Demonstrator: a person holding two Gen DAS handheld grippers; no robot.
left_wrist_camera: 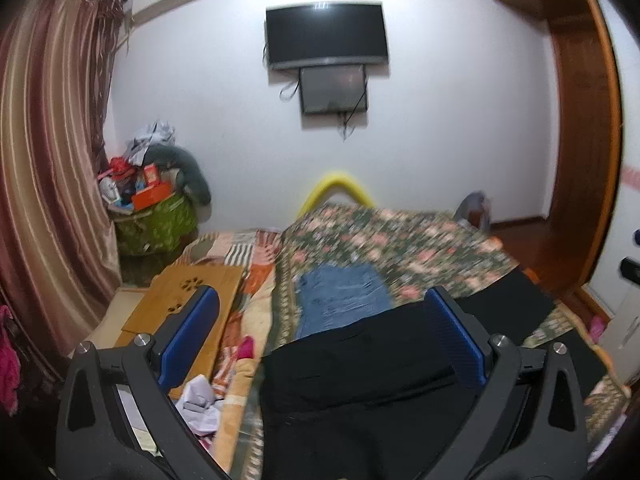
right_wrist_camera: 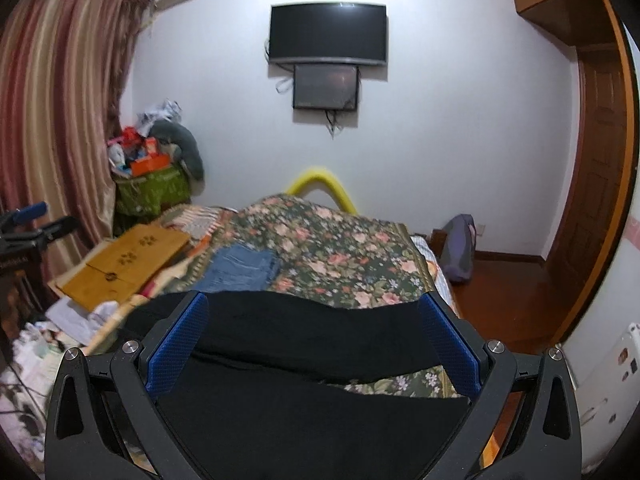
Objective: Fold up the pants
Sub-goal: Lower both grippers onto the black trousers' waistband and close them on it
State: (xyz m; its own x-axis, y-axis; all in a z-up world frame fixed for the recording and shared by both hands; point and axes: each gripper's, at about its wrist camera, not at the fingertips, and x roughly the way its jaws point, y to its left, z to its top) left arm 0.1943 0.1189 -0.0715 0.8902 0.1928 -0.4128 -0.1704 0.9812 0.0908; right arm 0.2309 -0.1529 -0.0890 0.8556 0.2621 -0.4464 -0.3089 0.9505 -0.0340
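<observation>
While spread wide over the bed [right_wrist_camera: 344,252], left gripper [left_wrist_camera: 324,312] and right gripper [right_wrist_camera: 314,318] both gape fully, blue pads [left_wrist_camera: 192,334] clamping nothing. Directly below and between each pair of fingers, black pants [right_wrist_camera: 304,340] laid flat across the near edge of the floral bedspread; contact with the cloth impossible to tell. Just beyond the left gripper, folded blue jeans [left_wrist_camera: 342,300], touching or just overlapped by the black fabric. Off to the left of both, a wooden board [right_wrist_camera: 124,266]. Far ahead on the wall, a dark TV [right_wrist_camera: 328,34].
</observation>
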